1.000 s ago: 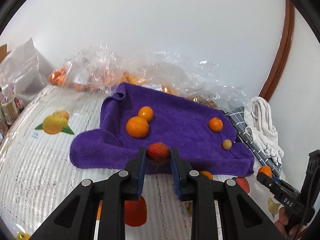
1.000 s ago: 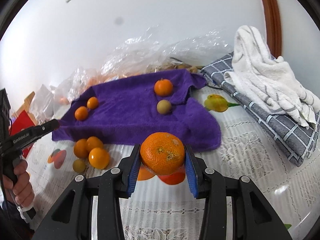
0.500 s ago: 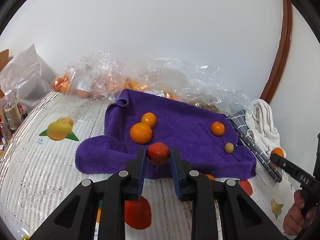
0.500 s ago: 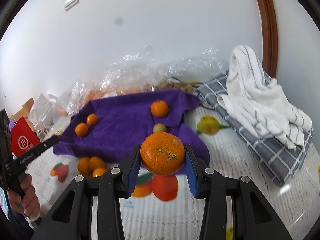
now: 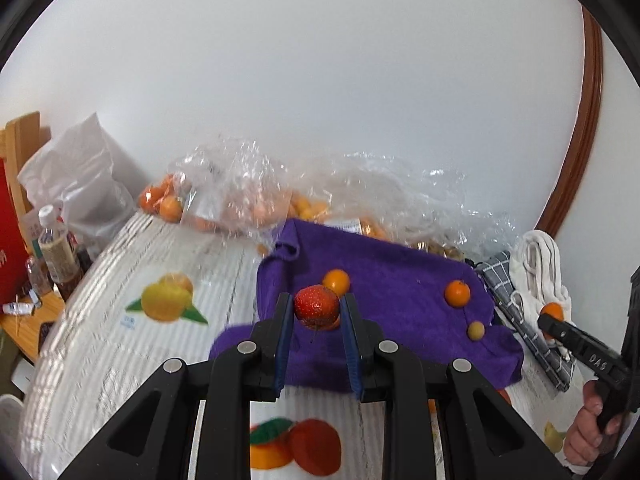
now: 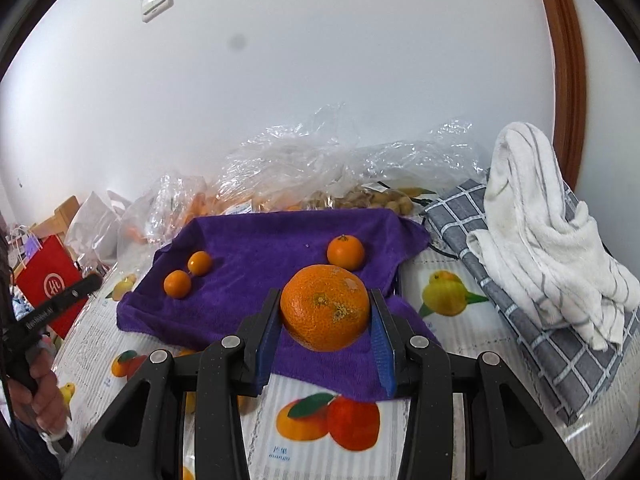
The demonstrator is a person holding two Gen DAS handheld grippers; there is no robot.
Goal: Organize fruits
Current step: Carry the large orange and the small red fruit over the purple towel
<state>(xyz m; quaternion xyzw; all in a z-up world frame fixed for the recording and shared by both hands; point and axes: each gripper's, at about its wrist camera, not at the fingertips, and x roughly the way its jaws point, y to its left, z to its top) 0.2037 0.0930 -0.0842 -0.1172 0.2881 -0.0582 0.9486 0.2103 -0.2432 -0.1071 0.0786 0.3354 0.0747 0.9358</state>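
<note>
Strawberry (image 5: 317,307) between left hand-held gripper (image 5: 316,320) pads | orange (image 6: 325,313) between right hand-held gripper (image 6: 325,320) pads

From my left wrist camera, my red fruit (image 5: 317,307) hides most of an orange (image 5: 335,322) on the purple towel (image 5: 392,272). The clear plastic bags (image 5: 256,196) blur whatever fruit they hold. My right hand (image 5: 588,436) is cut off at the frame's edge. From my right wrist, my big orange (image 6: 325,307) covers part of the towel.
</note>
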